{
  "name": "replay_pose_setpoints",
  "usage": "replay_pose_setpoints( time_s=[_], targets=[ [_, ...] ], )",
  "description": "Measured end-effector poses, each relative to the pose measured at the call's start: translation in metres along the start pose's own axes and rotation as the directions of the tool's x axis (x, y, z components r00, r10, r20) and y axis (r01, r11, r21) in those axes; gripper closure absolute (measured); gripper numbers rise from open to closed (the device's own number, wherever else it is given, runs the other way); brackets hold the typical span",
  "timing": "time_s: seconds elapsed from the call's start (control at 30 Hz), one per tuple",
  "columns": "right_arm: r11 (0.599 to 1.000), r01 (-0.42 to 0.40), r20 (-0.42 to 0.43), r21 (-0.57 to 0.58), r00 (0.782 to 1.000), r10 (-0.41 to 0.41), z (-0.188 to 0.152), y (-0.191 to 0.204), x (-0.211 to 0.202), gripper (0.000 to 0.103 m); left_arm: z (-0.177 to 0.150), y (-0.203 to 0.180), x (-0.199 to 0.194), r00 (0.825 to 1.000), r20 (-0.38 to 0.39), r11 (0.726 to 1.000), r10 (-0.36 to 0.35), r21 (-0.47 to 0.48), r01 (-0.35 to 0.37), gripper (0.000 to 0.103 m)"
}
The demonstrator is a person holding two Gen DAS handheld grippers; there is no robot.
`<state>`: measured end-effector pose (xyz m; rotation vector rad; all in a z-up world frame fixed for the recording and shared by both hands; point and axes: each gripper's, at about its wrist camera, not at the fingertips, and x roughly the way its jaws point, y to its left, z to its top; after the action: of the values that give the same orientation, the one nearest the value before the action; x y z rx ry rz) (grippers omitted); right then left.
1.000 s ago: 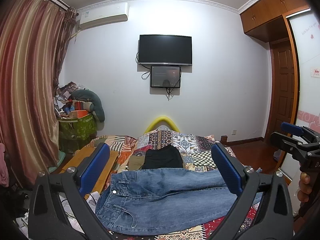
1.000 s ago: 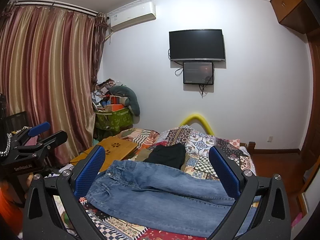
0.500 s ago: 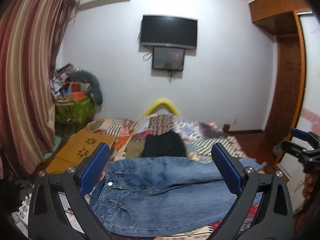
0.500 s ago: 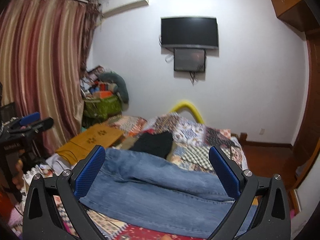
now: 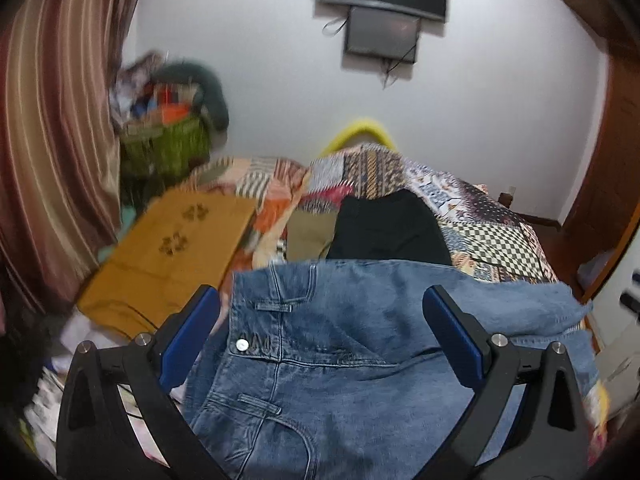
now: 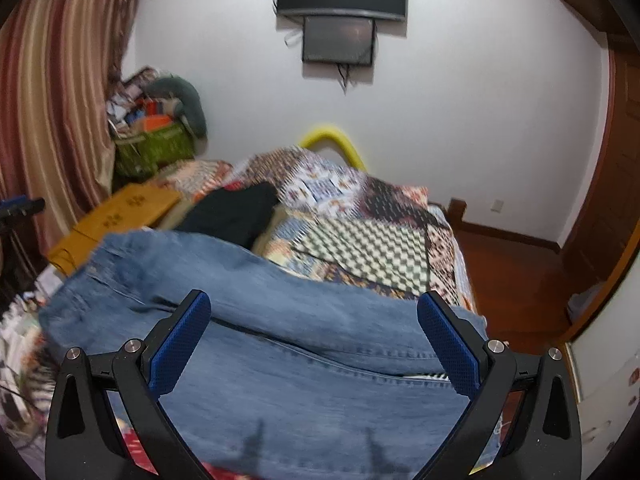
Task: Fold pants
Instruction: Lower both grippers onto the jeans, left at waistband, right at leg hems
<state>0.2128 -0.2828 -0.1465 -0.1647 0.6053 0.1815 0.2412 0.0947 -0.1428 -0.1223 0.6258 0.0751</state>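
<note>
Blue jeans (image 5: 352,340) lie flat across the near end of the bed, waistband and button to the left, legs running right. My left gripper (image 5: 320,336) is open and hovers just above the waist area. In the right wrist view the jeans' legs (image 6: 288,344) lie one along the other. My right gripper (image 6: 314,340) is open and empty above the legs, close to the fabric.
A patchwork quilt (image 5: 496,236) covers the bed. Folded black and khaki clothes (image 5: 384,232) lie behind the jeans. A wooden lap table (image 5: 168,252) sits at the left, a cluttered green basket (image 5: 168,148) by the curtain. Wooden floor and door are at the right.
Both grippers have tilted down and moved in close over the jeans. The jeans have not moved. Both jaws stay open.
</note>
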Motion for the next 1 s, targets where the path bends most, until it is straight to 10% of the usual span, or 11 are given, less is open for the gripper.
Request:
replay_pose_setpoints(
  time_s=[0.37, 0.73, 1.0],
  targets=[
    [0.993, 0.034, -0.188, 0.116, 0.982, -0.012, -0.009, -0.061, 0.101, 0.001, 0.005, 0.058, 0.138, 0.974, -0.202, 0.993, 0.098, -0.045, -0.109, 0.0],
    [0.99, -0.016, -0.297, 0.139, 0.953, 0.057, -0.004, -0.087, 0.191, 0.002, -0.002, 0.106, 0.25, 0.91, -0.404, 0.98, 0.097, -0.121, -0.158, 0.005],
    [0.978, -0.194, -0.359, 0.078, 0.91, 0.209, 0.008, -0.056, 0.247, 0.007, -0.01, 0.108, 0.299, 0.845, -0.535, 0.979, -0.005, -0.173, -0.104, 0.015]
  ],
)
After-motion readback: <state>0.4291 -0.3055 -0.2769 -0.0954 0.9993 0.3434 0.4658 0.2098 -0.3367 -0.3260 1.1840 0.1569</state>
